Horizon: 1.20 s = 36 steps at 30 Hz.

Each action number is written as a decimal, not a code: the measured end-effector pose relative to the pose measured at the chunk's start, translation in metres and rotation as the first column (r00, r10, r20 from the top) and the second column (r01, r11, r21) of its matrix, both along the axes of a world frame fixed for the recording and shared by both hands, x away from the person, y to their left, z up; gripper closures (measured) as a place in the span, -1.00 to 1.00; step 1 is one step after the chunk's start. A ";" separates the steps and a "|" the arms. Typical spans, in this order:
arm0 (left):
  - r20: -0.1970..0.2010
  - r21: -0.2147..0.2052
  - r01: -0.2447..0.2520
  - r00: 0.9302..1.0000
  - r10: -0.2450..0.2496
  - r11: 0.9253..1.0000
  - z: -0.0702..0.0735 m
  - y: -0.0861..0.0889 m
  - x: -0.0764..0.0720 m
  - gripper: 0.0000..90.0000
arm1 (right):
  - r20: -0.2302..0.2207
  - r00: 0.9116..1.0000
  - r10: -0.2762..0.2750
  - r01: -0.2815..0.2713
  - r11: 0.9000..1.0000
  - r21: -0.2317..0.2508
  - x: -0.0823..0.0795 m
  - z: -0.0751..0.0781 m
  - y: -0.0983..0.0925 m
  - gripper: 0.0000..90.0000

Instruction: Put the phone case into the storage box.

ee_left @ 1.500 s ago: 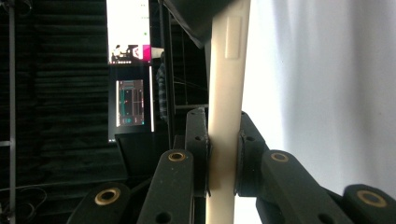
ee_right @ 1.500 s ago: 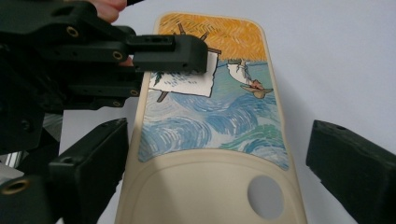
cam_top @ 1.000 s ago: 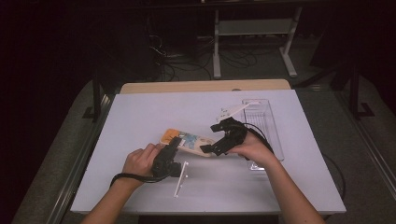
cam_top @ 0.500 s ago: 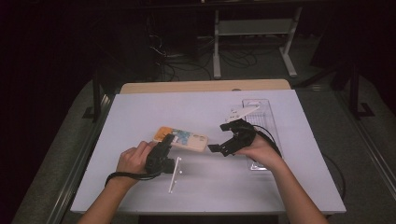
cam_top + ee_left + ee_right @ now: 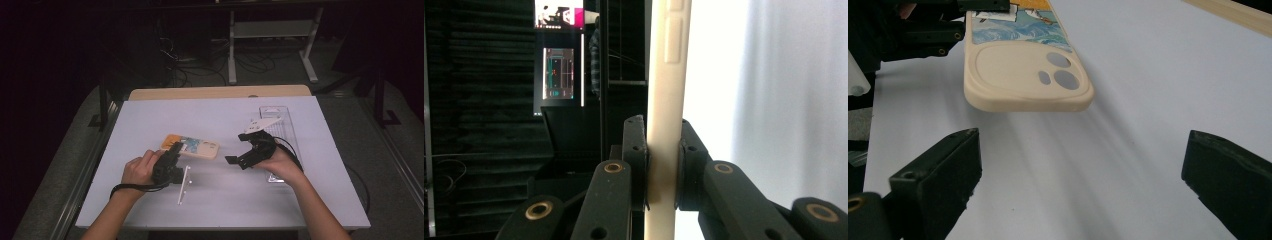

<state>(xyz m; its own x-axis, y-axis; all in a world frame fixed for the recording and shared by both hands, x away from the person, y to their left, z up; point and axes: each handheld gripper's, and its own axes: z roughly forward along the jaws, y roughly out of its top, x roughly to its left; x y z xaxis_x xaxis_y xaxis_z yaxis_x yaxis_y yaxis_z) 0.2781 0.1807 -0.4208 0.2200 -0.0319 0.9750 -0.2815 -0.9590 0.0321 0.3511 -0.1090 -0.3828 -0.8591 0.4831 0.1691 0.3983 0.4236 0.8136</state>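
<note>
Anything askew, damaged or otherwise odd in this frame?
Nothing looks damaged or spilled. The cream phone case with a printed sea picture is clamped at one edge by the left gripper and held off the white table, which fits handling. The right gripper waits open nearby. A thin white stick lies loose.

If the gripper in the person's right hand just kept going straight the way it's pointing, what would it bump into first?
Most likely the phone case. The right gripper has its jaws wide open and aimed at the case's camera-cutout end, which the left gripper holds clamped just above the table. Nothing lies between them, though depth is hard to judge.
</note>
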 end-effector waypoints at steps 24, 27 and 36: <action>-0.075 -0.098 -0.043 0.997 0.035 0.994 0.008 0.007 0.005 0.76 | 0.015 1.000 0.001 -0.001 1.000 -0.010 -0.001 0.000 0.001 -0.95; -0.086 -0.119 -0.050 0.995 0.040 0.992 0.009 0.007 0.005 0.76 | 0.014 1.000 0.001 0.000 1.000 -0.009 -0.001 0.000 0.001 -0.95; -0.127 -0.196 -0.064 0.991 0.039 0.978 0.011 0.008 0.008 0.76 | 0.010 1.000 0.002 -0.002 1.000 -0.013 -0.002 0.000 0.002 -0.94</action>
<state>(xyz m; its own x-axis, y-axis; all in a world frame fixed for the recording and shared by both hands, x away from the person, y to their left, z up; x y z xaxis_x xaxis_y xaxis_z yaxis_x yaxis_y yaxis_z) 0.2863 0.1887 -0.4095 0.3337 0.1749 0.9263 -0.2138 -0.9430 0.2551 0.3495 -0.1073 -0.3830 -0.8616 0.4837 0.1539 0.3893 0.4352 0.8118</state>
